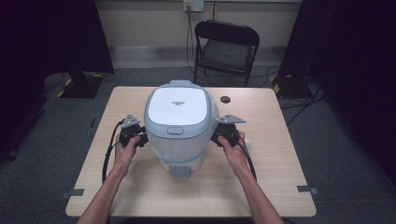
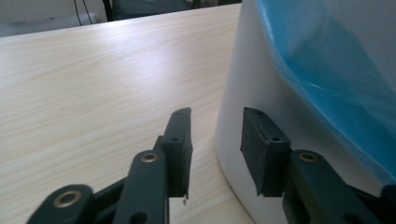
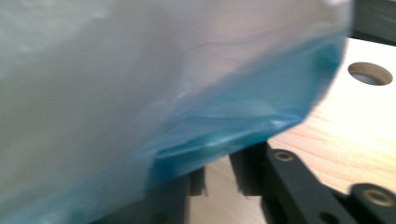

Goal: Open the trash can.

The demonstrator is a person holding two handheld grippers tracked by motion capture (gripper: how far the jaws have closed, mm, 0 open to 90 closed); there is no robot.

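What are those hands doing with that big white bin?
A person holds a gripper in each hand, one at either side of a white pedal bin on the table. The left gripper is open right beside the bin's wall. The right gripper sits under the bin's blue bag. The lid is shut.

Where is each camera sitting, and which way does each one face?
High view: above the person's side, facing forward and down on the table and bin; forearms, hands, left gripper, right gripper.
Left gripper view: along its open jaws, beside the bin's wall.
Right gripper view: under the blue bag.
Shared: bin, table.
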